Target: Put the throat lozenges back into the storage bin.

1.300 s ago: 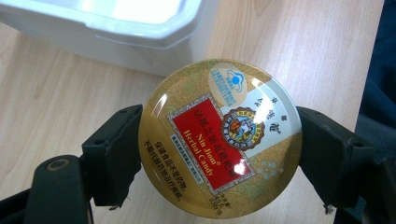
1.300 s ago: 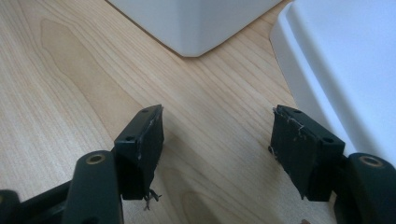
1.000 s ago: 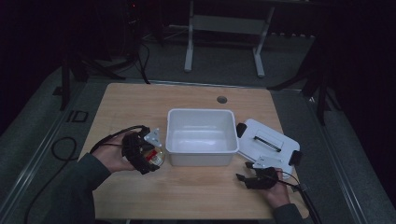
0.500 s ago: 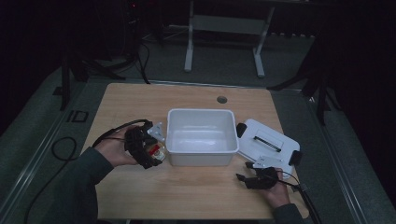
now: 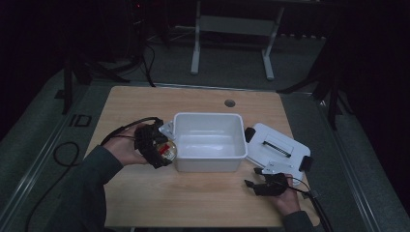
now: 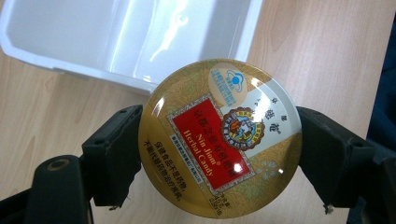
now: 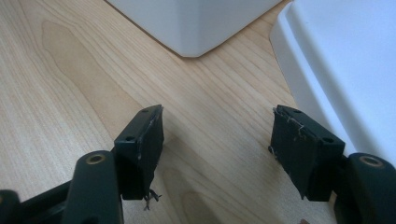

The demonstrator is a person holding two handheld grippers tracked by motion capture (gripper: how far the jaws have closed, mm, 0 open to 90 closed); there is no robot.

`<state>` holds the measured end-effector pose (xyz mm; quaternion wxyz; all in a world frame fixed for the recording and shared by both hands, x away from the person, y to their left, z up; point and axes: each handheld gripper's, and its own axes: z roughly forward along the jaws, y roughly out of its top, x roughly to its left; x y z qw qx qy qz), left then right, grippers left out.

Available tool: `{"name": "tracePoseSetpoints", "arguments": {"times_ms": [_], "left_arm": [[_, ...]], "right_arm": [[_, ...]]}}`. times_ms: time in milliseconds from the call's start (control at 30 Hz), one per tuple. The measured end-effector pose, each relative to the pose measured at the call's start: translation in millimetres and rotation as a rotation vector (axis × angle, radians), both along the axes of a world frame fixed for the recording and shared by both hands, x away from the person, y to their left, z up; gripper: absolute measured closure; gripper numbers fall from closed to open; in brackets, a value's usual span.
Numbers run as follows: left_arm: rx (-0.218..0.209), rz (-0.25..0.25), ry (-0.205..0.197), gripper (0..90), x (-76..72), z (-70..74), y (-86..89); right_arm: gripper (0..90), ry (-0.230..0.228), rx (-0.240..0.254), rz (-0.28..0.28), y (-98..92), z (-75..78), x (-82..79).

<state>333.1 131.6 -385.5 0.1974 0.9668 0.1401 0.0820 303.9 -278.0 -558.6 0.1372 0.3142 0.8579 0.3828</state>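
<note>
A round gold candy tin (image 6: 219, 140) with a red label sits clamped between the two black jaws of my left gripper (image 6: 219, 154). From above, that gripper (image 5: 162, 152) holds the tin (image 5: 168, 151) just off the left wall of the white plastic bin (image 5: 208, 142), above the tabletop. The bin's open inside (image 6: 116, 37) lies beyond the tin. My right gripper (image 5: 251, 182) rests low on the wood near the front right, jaws apart with only bare table between them (image 7: 217, 140).
The bin's white lid (image 5: 276, 147) lies flat to the right of the bin, close beside the right gripper (image 7: 355, 60). A bin corner (image 7: 196, 28) stands ahead of the right jaws. A small round hole (image 5: 230, 103) sits near the table's far edge.
My left hand has carried the tin up and to the right, closer to the bin's left wall. The right hand has stayed where it was.
</note>
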Motion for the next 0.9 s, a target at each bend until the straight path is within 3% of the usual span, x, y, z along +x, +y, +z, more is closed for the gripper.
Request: {"name": "tracePoseSetpoints", "arguments": {"times_ms": [900], "left_arm": [[0.015,0.011,0.008,20.5,18.8,6.4,-18.8]], "right_arm": [[34.2,0.002,0.003,0.0,-0.2,0.0,0.1]]}}
